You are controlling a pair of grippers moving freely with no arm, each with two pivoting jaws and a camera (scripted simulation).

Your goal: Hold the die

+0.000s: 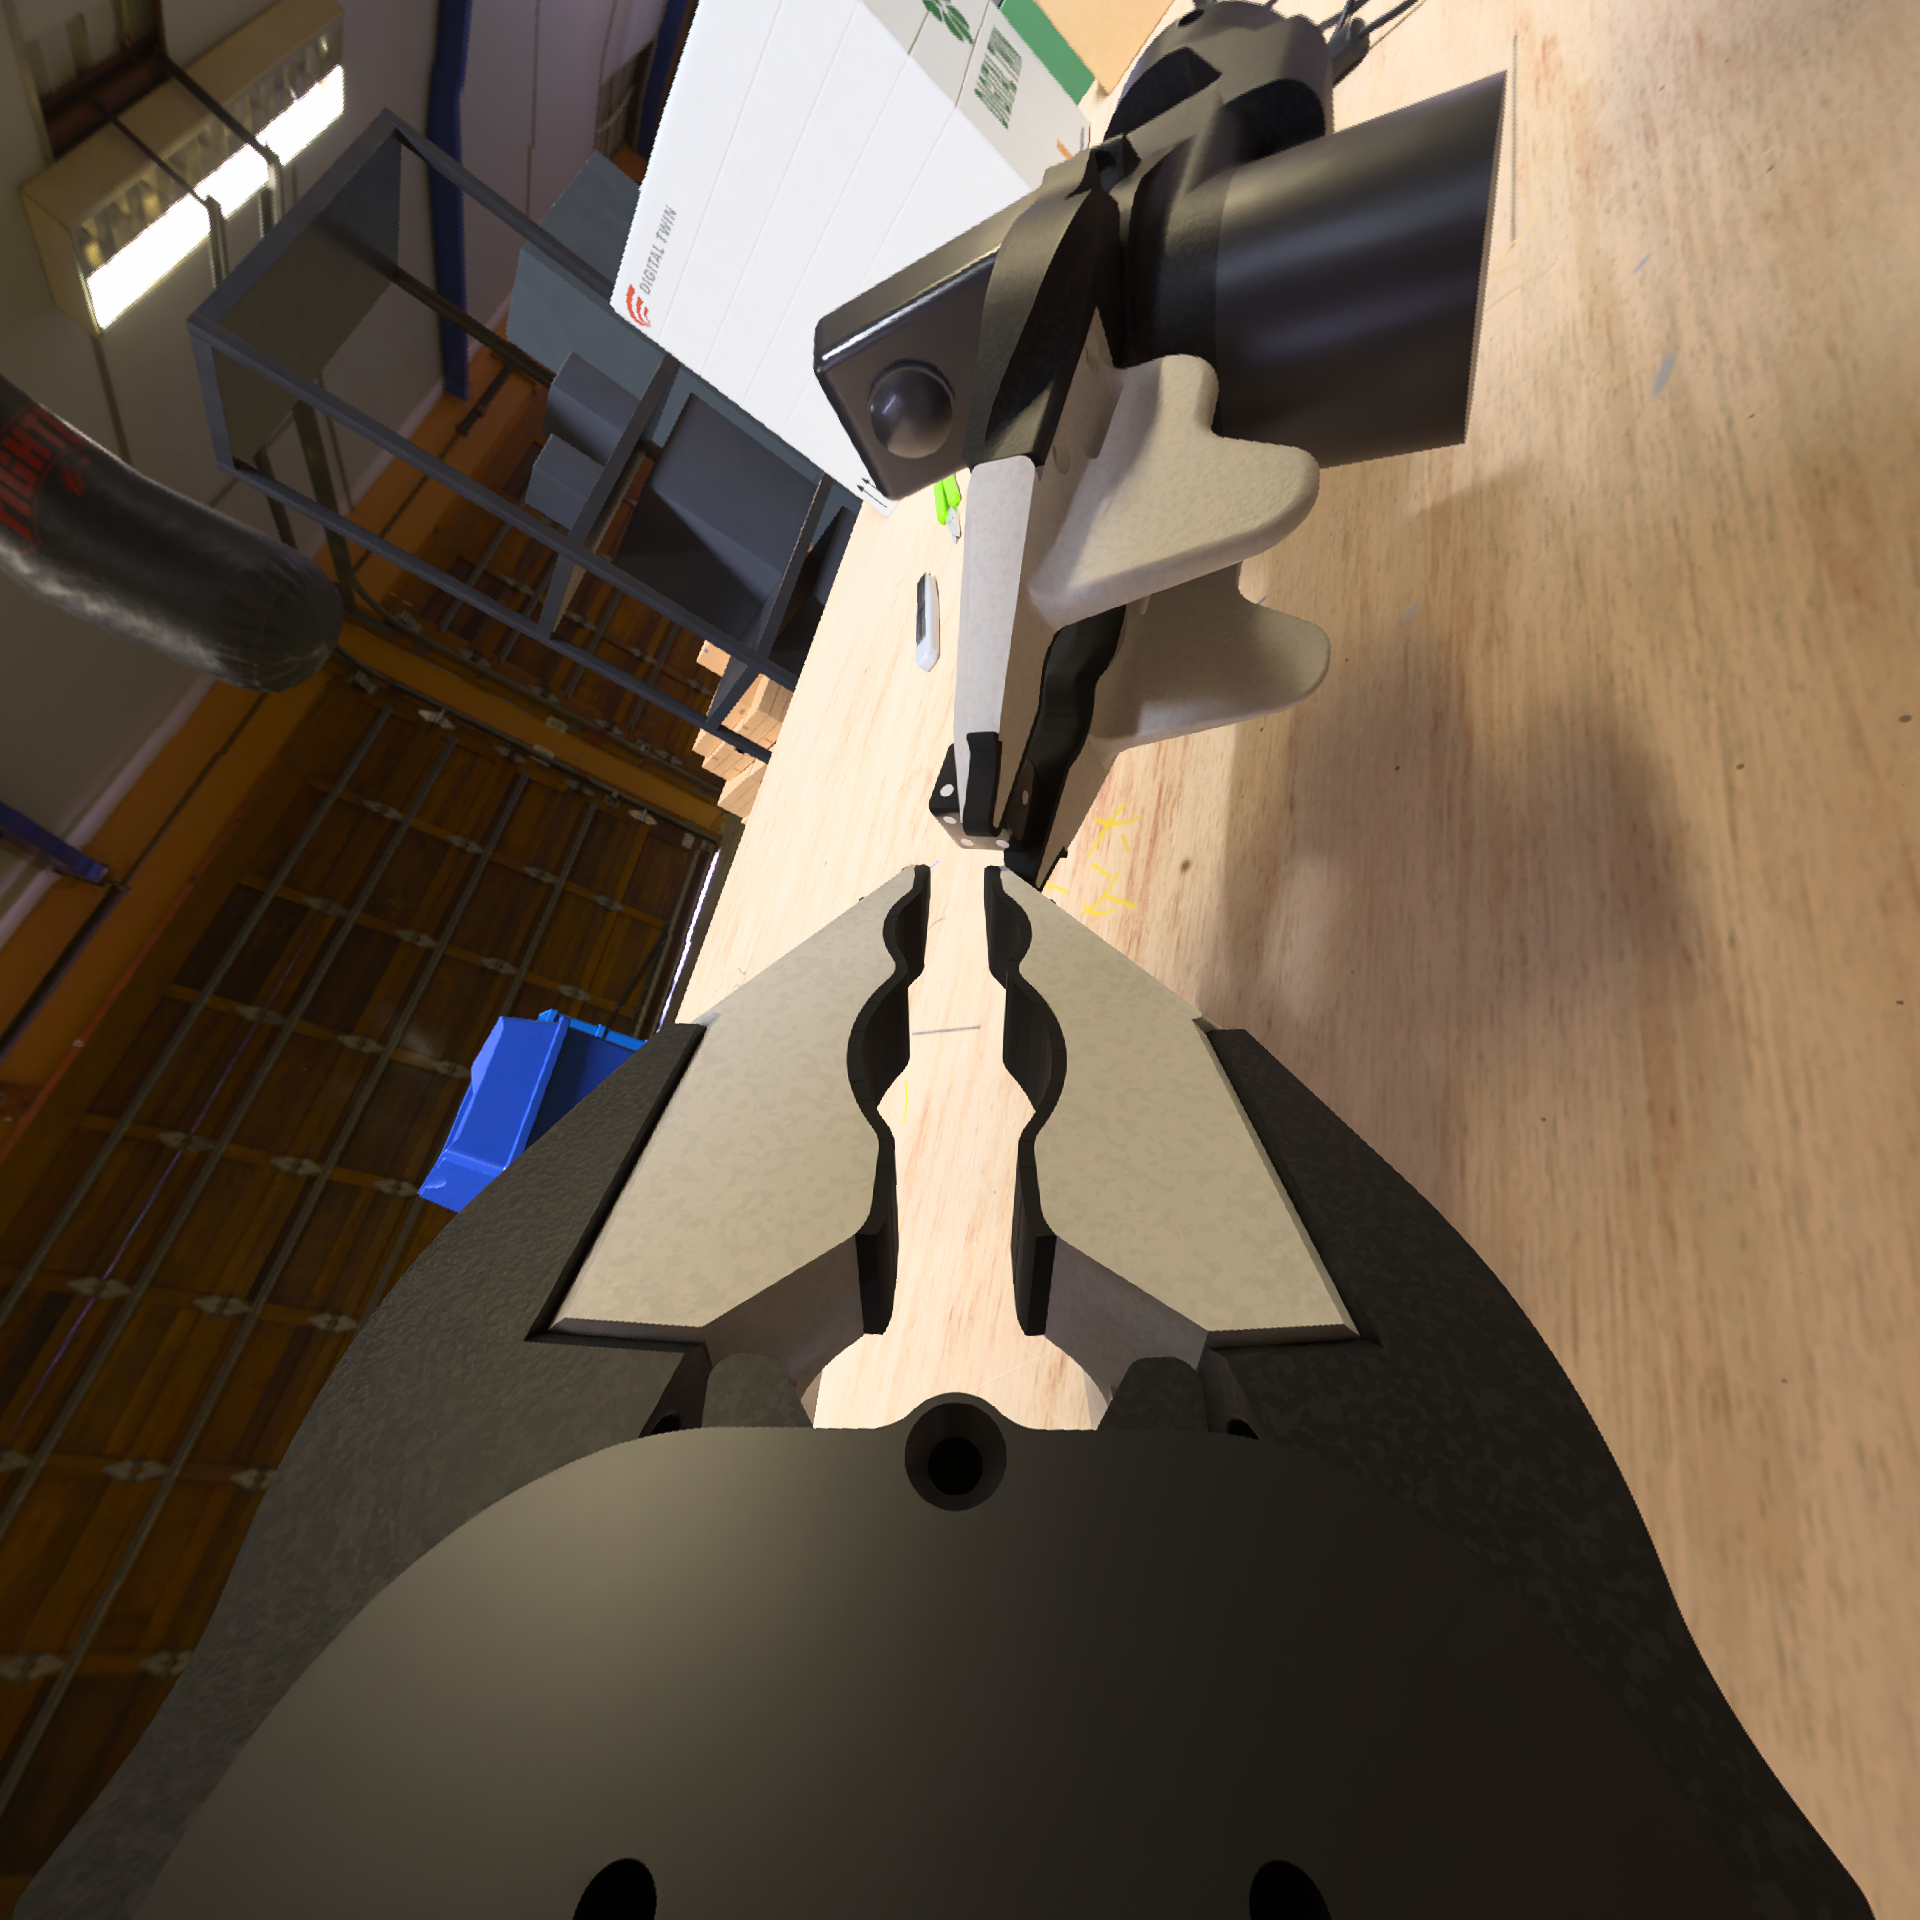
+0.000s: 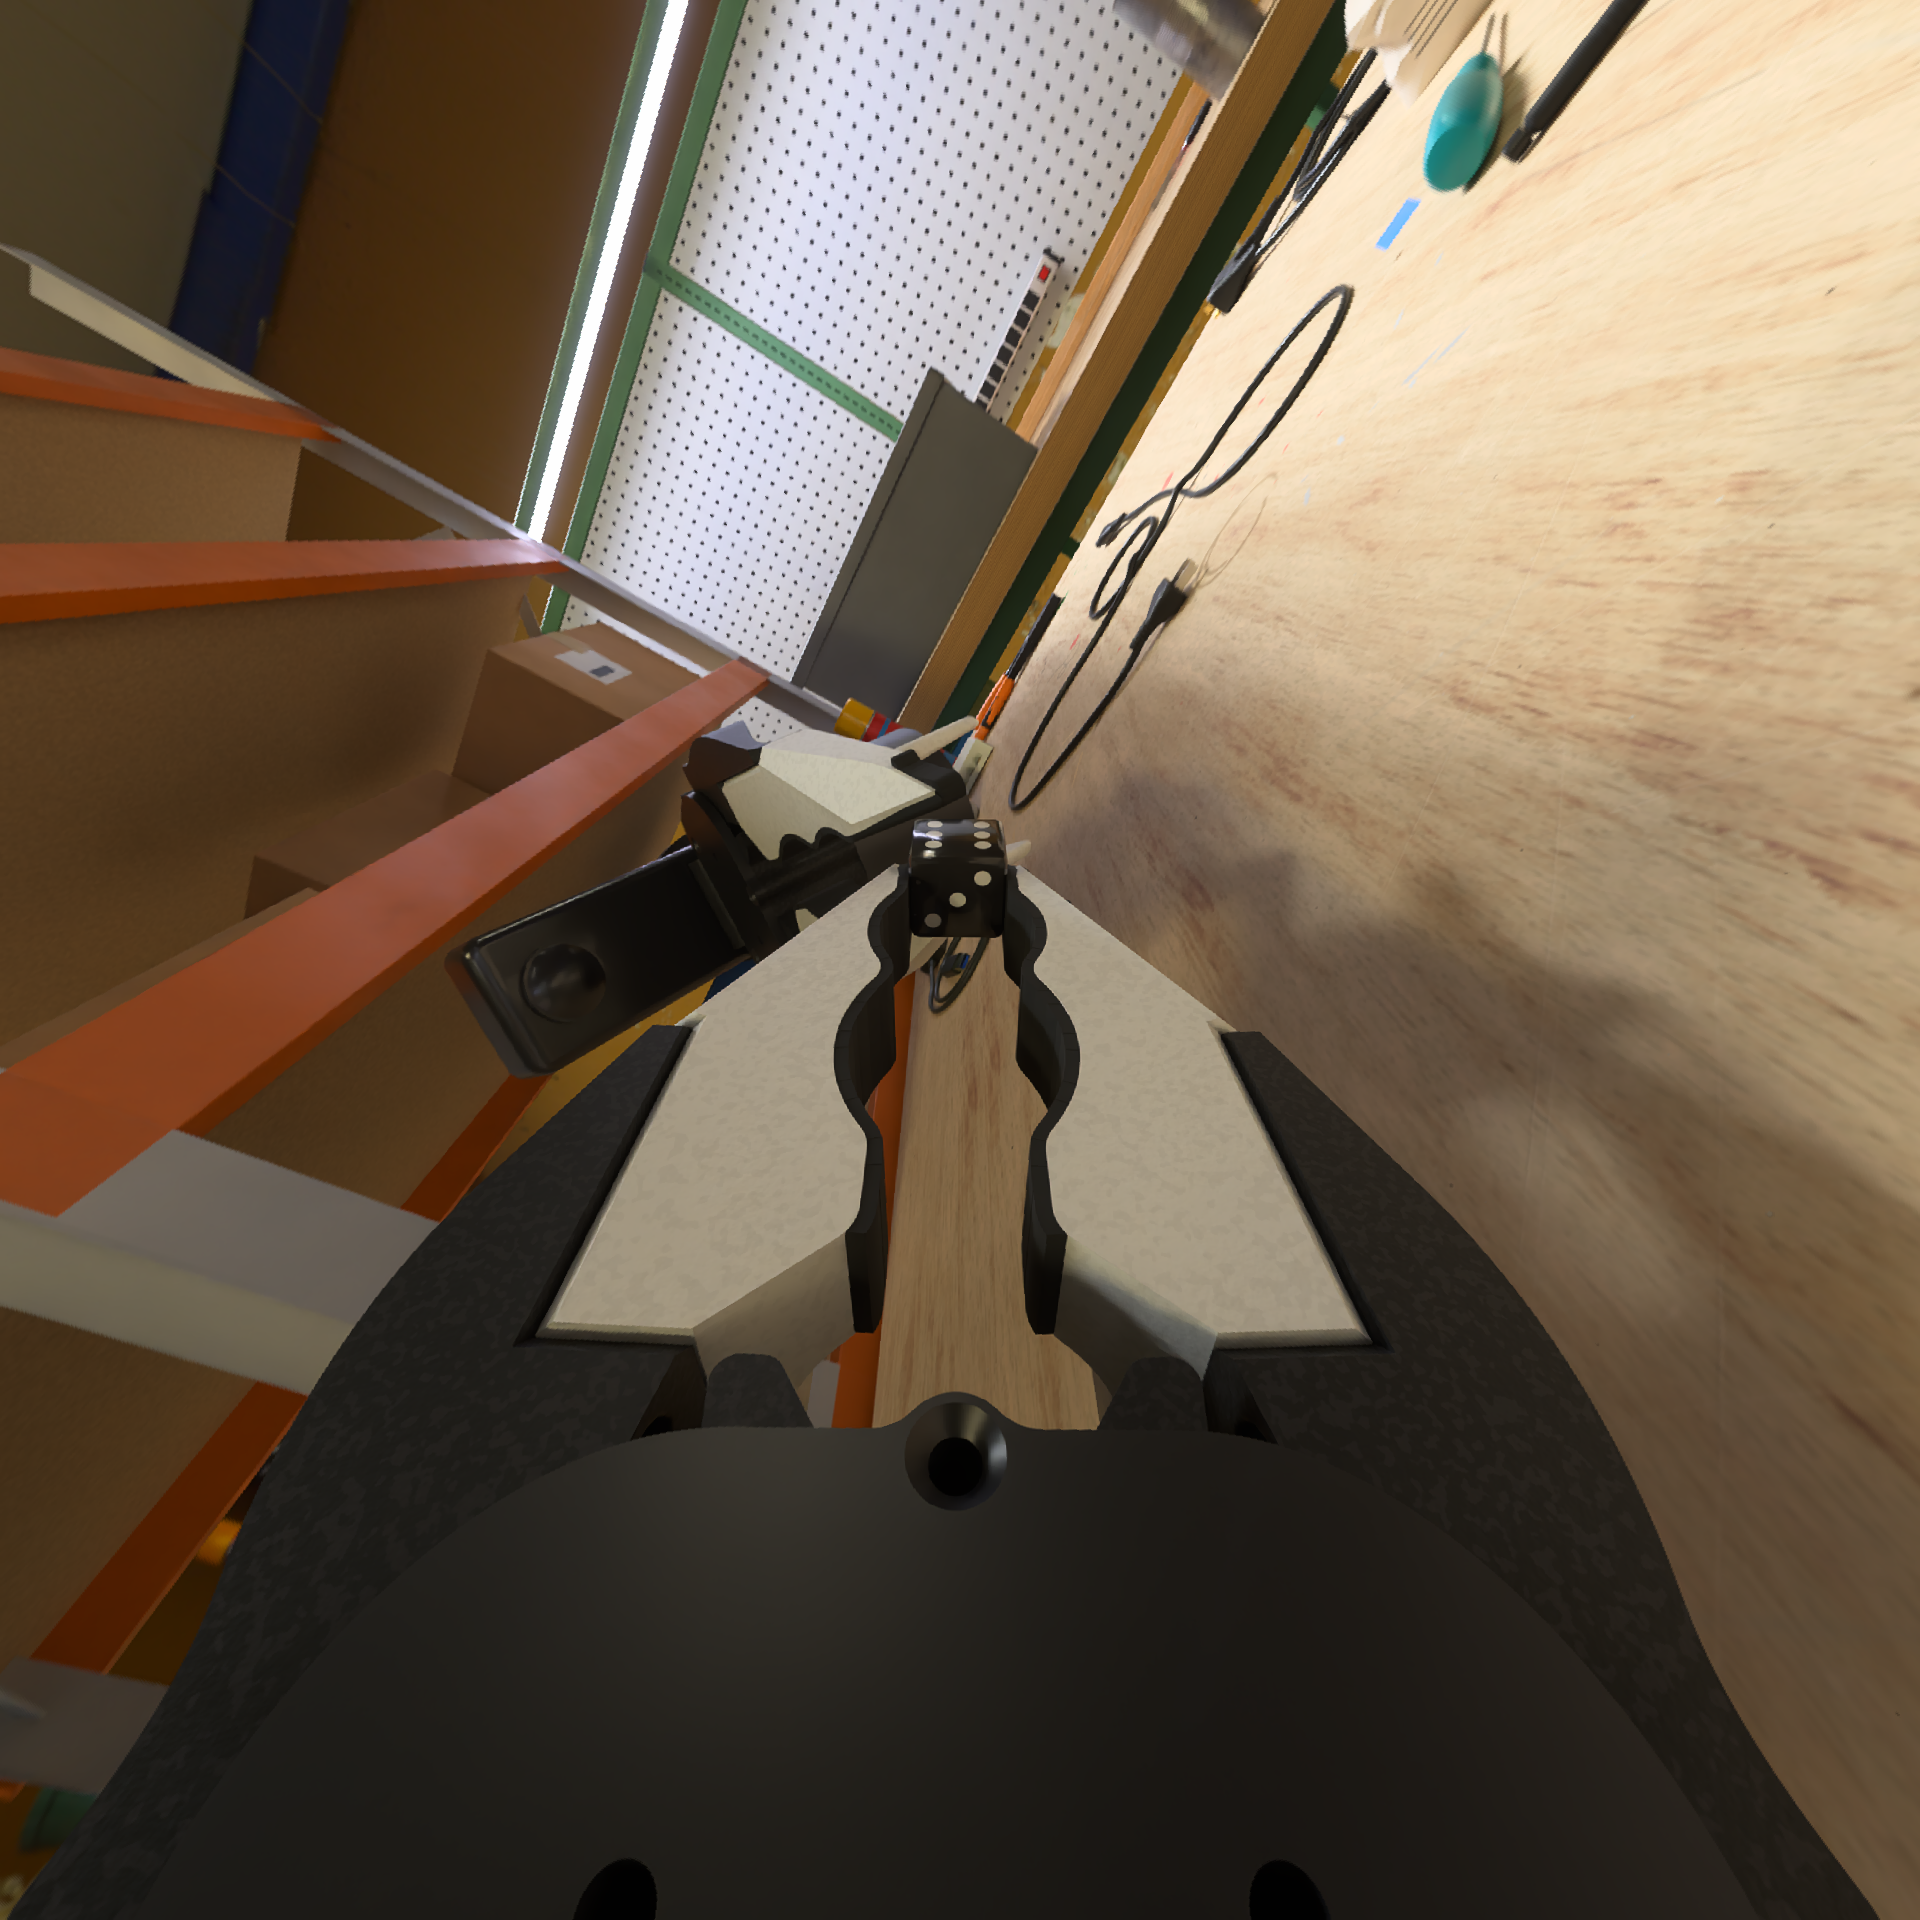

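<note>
Two grippers over wooden tabletop point(image 2: 1558, 831), tips nearly meeting. Around: black cable point(image 2: 1195, 520) looped on the wood w/ plug end point(image 2: 1169, 597), teal object point(image 2: 1460, 120) and dark rod point(image 2: 1569, 73) near far edge, blue tape bit point(image 2: 1395, 223) beside them. Grey box point(image 2: 914, 540) at table edge in front of white pegboard point(image 2: 831, 312); orange shelf beams point(image 2: 312, 571) beyond that edge. From left wrist: small white object point(image 1: 928, 618) and green item point(image 1: 948, 501) near table edge, yellow scribbles point(image 1: 1107, 868) on wood, blue bin point(image 1: 520, 1101) off the table, dark metal frame point(image 1: 468, 436) past it.

Die point(image 2: 956, 876): black cube, white pips, pinched at tips of right gripper point(image 2: 954, 914), clear of the wood. Left gripper point(image 1: 954, 894) narrowly parted, nothing between fingers, tips just short of right gripper point(image 1: 987, 800) and die corner point(image 1: 948, 795). Left gripper point(image 2: 977, 831) just behind die in right wrist view; contact w/ die cannot be told.
</note>
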